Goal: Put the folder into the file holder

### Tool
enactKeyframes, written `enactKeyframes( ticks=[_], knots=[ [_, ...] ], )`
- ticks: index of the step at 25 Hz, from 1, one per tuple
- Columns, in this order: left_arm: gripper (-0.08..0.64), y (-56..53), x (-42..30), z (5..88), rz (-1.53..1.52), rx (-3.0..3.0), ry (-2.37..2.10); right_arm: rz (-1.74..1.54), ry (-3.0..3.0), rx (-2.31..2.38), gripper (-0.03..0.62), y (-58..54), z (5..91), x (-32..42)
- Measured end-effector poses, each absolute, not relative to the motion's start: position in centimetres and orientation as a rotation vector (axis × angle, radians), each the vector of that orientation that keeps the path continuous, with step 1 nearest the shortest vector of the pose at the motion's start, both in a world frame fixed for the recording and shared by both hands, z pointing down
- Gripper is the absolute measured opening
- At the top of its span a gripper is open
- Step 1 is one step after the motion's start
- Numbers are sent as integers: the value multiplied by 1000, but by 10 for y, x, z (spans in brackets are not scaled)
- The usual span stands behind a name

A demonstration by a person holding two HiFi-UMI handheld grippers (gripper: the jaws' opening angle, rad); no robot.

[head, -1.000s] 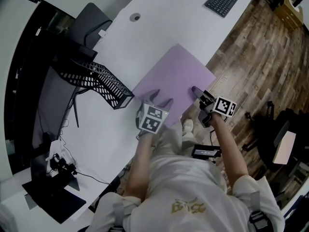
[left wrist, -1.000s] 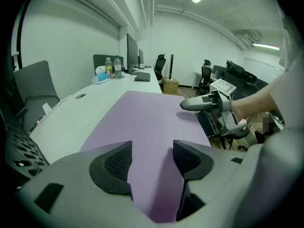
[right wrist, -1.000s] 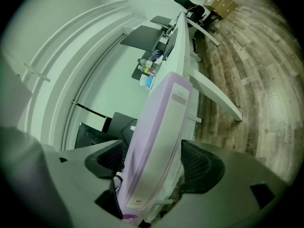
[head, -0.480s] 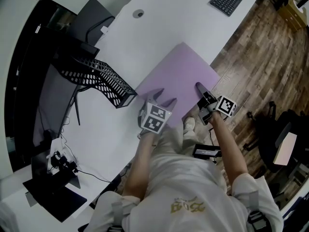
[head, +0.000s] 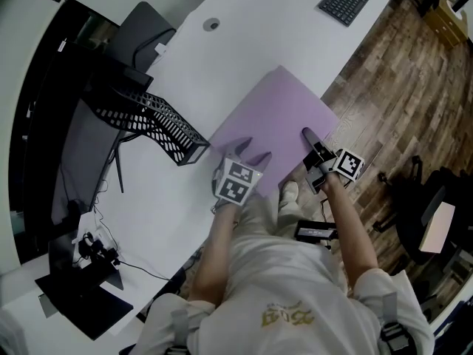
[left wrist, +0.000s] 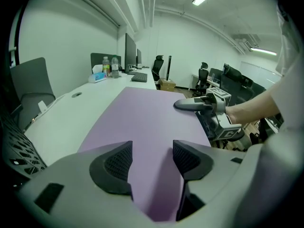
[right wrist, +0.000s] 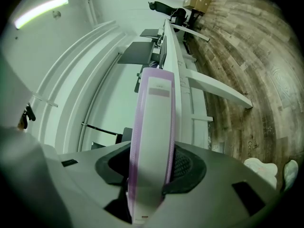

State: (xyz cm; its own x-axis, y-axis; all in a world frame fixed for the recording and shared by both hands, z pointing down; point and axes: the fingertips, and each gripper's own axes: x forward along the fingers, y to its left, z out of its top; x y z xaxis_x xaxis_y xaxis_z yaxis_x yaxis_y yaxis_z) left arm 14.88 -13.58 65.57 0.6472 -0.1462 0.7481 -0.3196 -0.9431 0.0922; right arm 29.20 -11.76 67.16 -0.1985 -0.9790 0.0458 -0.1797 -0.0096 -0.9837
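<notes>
Step in hand: the right tool point(head: 307, 136) is taking hold of the purple folder point(head: 273, 120) at the edge that overhangs the counter point(head: 244, 43).
Doing it well: a firm bite far enough onto the edge looks wise before lifting, since a wide flat folder would likely sag or swing from a shallow pinch.
Right tool: jaws closing, with the folder's thick edge point(right wrist: 154, 127) between them and both pads against it.
Left tool point(head: 253, 151): jaws spread wide and gripping nothing; it hangs over the folder's near corner.
Folder: flat on the counter, ahead of both tools.
File holder point(head: 155, 120): black mesh, off to the left tool's left, apart from the folder.
</notes>
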Motion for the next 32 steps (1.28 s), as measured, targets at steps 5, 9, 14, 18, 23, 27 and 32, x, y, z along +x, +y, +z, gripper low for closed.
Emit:
enactKeyframes(
  ticks=[5, 9, 14, 18, 23, 27, 32],
  knots=[
    [285, -135, 152, 649, 1158, 2652, -391, -1256, 1491, -1257, 173, -119, 655, 295],
    [285, -136, 157, 644, 1137, 2655, -392, -1224, 1504, -1274, 170, -118, 643, 301],
    [285, -135, 160, 635, 1115, 2661, -391, -1167, 1561, -1285, 164, -118, 621, 303],
    [281, -137, 164, 629, 1091, 2666, -394, -1125, 1591, -1289, 164, -119, 604, 304],
    [276, -140, 162, 625, 1076, 2678, -417, -1103, 1621, -1293, 164, -119, 588, 302],
    [276, -142, 168, 606, 1000, 2690, -431, -1063, 1655, -1305, 164, -121, 571, 306],
    [276, -150, 172, 584, 928, 2727, -433, -1011, 1683, -1317, 164, -126, 545, 309]
  ],
)
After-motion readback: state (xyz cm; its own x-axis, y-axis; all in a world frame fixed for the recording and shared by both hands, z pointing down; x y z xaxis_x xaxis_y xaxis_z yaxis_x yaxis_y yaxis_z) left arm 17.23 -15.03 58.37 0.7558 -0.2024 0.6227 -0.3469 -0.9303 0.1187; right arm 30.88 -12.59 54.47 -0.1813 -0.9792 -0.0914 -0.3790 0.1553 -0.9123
